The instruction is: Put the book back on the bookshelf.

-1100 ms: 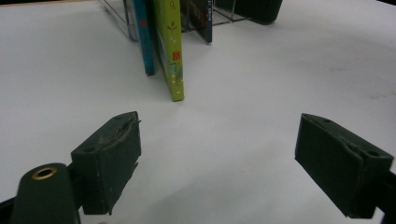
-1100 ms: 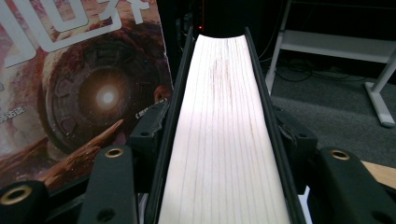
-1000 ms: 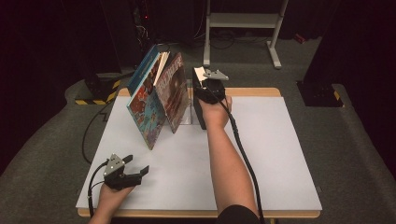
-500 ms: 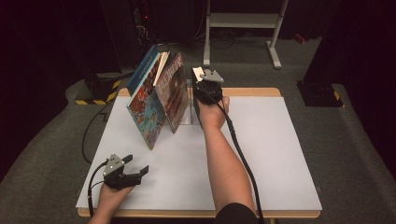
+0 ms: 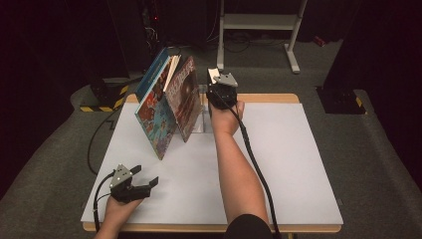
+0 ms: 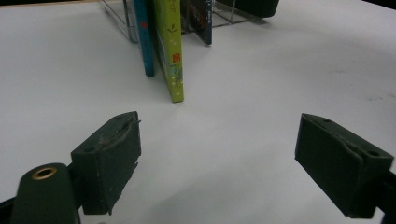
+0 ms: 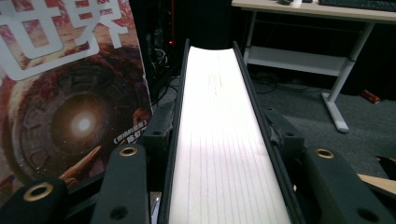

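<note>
Dark room around a white bench [image 5: 298, 164]; at its far edge, several books [image 5: 164, 107] lean leftward in a clear rack [image 5: 203, 112], which props them. Right hand-held gripper [image 5: 220, 83] is clenched on a black-covered book [image 7: 219, 140], page edges up, held upright just right of the row, likely to slot it in; left hand-held gripper [image 5: 142, 183] rests released on the near left, idle.
</note>
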Demonstrator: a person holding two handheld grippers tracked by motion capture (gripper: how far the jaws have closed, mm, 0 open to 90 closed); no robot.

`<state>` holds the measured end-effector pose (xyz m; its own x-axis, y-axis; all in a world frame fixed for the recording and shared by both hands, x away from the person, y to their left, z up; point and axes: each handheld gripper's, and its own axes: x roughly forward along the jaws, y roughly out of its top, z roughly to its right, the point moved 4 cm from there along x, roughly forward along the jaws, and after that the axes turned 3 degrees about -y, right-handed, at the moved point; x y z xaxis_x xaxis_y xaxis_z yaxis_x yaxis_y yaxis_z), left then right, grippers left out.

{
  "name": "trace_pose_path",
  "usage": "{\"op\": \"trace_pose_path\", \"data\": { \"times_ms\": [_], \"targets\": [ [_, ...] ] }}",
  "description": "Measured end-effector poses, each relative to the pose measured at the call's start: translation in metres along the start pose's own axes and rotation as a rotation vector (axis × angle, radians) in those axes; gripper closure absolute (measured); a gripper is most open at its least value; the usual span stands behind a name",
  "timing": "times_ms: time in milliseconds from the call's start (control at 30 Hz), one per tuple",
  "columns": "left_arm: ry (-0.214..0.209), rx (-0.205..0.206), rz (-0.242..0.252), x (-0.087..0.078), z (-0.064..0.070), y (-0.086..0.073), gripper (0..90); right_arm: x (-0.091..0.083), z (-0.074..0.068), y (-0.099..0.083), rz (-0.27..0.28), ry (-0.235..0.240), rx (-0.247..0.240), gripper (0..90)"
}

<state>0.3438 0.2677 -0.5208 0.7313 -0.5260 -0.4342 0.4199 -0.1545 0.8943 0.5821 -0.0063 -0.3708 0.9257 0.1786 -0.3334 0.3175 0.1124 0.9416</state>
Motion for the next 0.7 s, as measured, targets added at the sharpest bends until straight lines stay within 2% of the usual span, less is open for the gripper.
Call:
{"op": "trace_pose_path", "data": {
  "times_ms": [700],
  "targets": [
    [-0.002,0.004,-0.001,-0.0006,0.0001,-0.0001,14.7,0.0081,-0.0007,-0.0027,0.006,-0.052,0.019,52.5]
  ]
}}
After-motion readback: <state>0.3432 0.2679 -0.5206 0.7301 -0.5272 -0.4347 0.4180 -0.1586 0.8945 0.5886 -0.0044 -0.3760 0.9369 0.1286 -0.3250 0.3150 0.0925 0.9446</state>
